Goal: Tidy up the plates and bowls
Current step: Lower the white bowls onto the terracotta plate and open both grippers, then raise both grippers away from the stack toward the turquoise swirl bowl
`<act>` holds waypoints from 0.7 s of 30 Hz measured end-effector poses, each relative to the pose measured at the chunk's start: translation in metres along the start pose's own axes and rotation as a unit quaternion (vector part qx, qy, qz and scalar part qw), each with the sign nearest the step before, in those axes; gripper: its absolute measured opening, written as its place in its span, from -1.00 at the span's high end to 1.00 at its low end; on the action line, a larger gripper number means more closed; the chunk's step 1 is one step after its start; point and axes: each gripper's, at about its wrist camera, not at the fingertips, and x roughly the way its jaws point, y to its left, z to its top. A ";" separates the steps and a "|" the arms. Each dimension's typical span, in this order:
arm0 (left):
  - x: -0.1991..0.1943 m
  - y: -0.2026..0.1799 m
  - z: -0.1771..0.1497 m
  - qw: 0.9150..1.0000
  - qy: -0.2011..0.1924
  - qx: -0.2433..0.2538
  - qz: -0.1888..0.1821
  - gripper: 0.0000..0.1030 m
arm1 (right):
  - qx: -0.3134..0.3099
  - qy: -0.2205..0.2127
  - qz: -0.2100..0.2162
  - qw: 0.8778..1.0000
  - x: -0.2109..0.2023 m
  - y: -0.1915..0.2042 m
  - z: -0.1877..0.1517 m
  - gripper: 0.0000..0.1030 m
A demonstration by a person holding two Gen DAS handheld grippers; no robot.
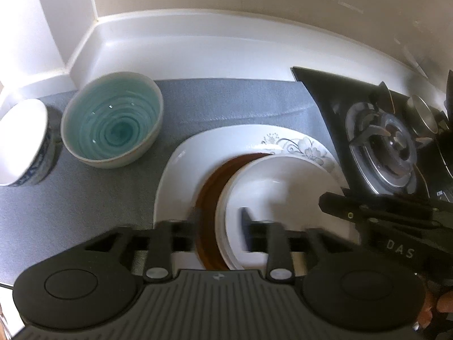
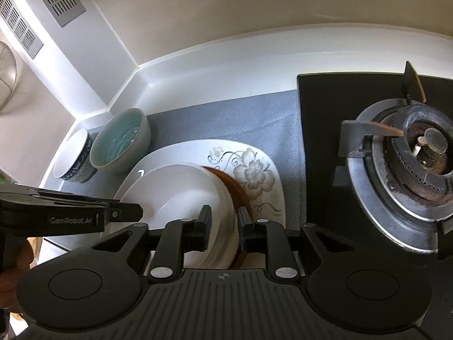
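A white plate (image 1: 271, 187) (image 2: 181, 189) sits on a brown plate (image 1: 212, 187) (image 2: 235, 189), both stacked on a large flowered white plate (image 1: 175, 175) (image 2: 254, 175) on the grey mat. My left gripper (image 1: 219, 226) straddles the left rims of the white and brown plates, its jaws apart. My right gripper (image 2: 223, 221) straddles their right rims, its jaws apart. A teal bowl (image 1: 113, 124) (image 2: 121, 141) and a blue-patterned white bowl (image 1: 22, 147) (image 2: 73, 158) stand at the left.
A gas burner (image 1: 390, 147) (image 2: 419, 167) on a black hob lies right of the plates. A white backsplash (image 1: 226, 28) runs behind. The grey mat (image 1: 226, 104) (image 2: 226, 119) covers the counter.
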 end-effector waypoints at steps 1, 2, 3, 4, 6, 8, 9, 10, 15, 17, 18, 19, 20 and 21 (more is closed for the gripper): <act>-0.003 0.001 0.000 1.000 -0.007 0.000 0.004 -0.31 | 0.001 -0.001 -0.002 1.000 -0.001 -0.001 0.000 0.34; -0.006 0.002 -0.001 1.000 -0.015 0.001 0.006 -0.51 | 0.002 -0.001 -0.003 1.000 -0.001 -0.002 0.001 0.26; -0.009 0.003 -0.002 1.000 -0.023 0.000 0.008 -0.59 | 0.002 -0.003 -0.003 1.000 -0.003 -0.003 0.001 0.17; -0.013 0.005 -0.003 0.999 -0.030 -0.003 0.010 -0.70 | 0.003 -0.006 -0.003 1.000 -0.005 -0.004 0.001 0.12; -0.020 0.011 -0.007 0.999 -0.040 -0.014 0.013 -0.74 | 0.002 -0.011 -0.002 1.000 -0.010 -0.005 0.001 0.06; -0.027 0.016 -0.011 0.998 -0.049 -0.026 0.020 -0.85 | 0.000 -0.019 -0.003 1.000 -0.017 -0.007 0.001 0.03; -0.031 0.018 -0.014 0.998 -0.054 -0.032 0.027 -0.88 | -0.001 -0.023 -0.004 1.000 -0.021 -0.007 0.001 0.01; -0.035 0.020 -0.017 0.997 -0.063 -0.038 0.035 -0.92 | -0.003 -0.027 -0.003 1.000 -0.025 -0.006 0.000 -0.01; -0.051 0.024 -0.037 0.993 -0.078 -0.058 0.063 -0.99 | -0.026 -0.040 0.004 0.999 -0.044 0.003 -0.004 -0.13; -0.054 0.024 -0.044 0.993 -0.071 -0.067 0.062 -0.99 | -0.040 -0.040 0.010 0.998 -0.050 0.010 -0.007 -0.16; -0.055 0.024 -0.048 0.993 -0.068 -0.071 0.061 -0.99 | -0.046 -0.040 0.014 0.998 -0.052 0.014 -0.009 -0.19; -0.056 0.024 -0.052 0.993 -0.065 -0.073 0.061 -0.99 | -0.052 -0.039 0.018 0.998 -0.054 0.017 -0.010 -0.22; -0.057 0.024 -0.056 0.993 -0.062 -0.076 0.061 -0.99 | -0.057 -0.038 0.020 0.997 -0.055 0.019 -0.011 -0.23; -0.059 0.023 -0.059 0.993 -0.061 -0.078 0.061 -0.99 | -0.060 -0.038 0.022 0.997 -0.057 0.022 -0.012 -0.24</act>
